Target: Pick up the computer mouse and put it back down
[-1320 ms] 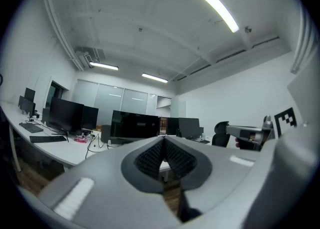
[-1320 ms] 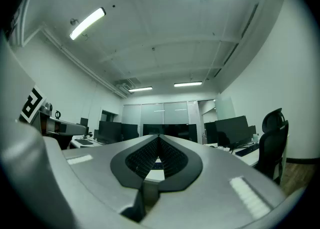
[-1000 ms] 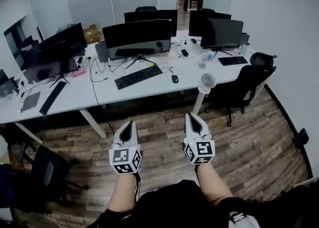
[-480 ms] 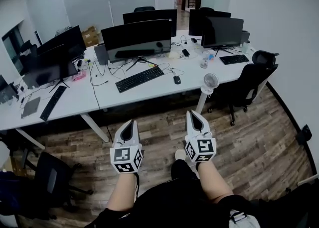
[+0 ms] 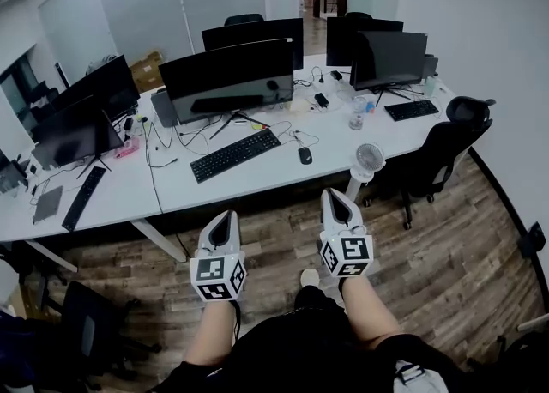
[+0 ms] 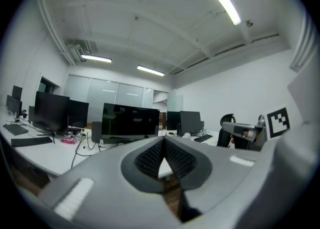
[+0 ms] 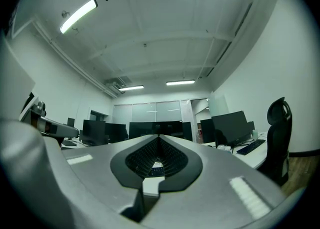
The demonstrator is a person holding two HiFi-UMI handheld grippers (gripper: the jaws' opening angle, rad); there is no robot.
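On the near side: left hand-held gripper [image 5: 226,214] and right hand-held gripper [image 5: 330,194] are seen closed, empty.
Far counter [image 5: 257,173]: dark computer mouse [image 5: 304,155] is laid flat, untouched.

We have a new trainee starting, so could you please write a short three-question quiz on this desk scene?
1. True or false: the right gripper holds the computer mouse.
2. In the head view, the mouse lies on which side of the black keyboard: A left, B right?
3. Fill in: the jaws of the left gripper are ____.
Key: 1 false; 2 B; 3 shut.
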